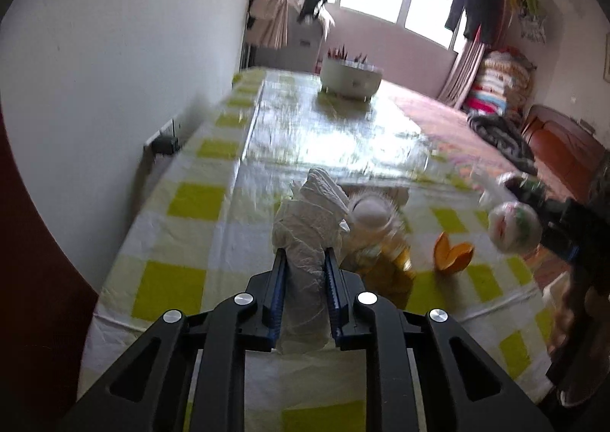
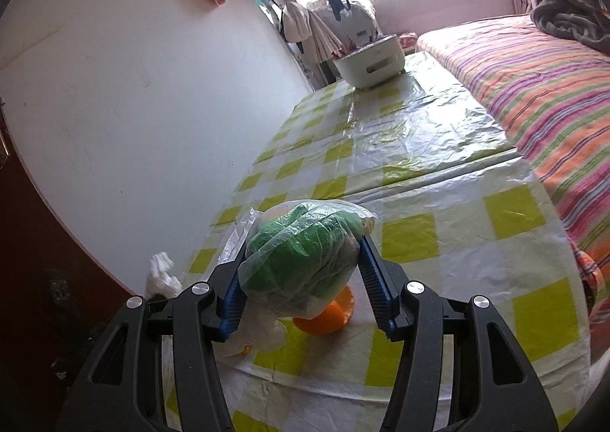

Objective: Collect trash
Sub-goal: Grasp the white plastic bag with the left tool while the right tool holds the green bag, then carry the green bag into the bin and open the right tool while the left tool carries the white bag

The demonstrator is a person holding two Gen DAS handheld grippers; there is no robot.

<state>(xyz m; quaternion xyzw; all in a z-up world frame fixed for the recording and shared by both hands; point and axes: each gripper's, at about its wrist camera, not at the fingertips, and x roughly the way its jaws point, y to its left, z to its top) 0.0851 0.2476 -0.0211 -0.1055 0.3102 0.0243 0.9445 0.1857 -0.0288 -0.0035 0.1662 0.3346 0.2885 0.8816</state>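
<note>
Tissue (image 1: pixel 305 237), a crumpled white wad, sits pinched tight in my left claw (image 1: pixel 304 260), sticking up past the tips over the table (image 1: pixel 179 279). No gap shows between the blue pads (image 1: pixel 276 291) and the paper, so I call that clamped.

My right claw (image 2: pixel 301 252) is squeezed on a bag (image 2: pixel 301 260), clear thin plastic around something green, fat enough that the jaws stand fairly wide apart. The bag hangs above the table edge, not resting on it. From the left camera I can see the same bag (image 1: pixel 514 228) off to the right, blurry, held up in the air.

Just past the tissue lies a pile of wrappers (image 1: pixel 375 237), whitish and yellow, too smeared for me to say what exactly. Next to that, on the cloth, is an orange peel (image 1: pixel 453 252), curled open. The right camera catches it too, right under the bag.

Further out, the table has a yellow-and-white check cover with shiny plastic over it. A white basket (image 2: pixel 371 62) sits at the far end, a striped bed (image 2: pixel 541 96) runs along the right, and a plain wall (image 1: pixel 133 50) along the left.
</note>
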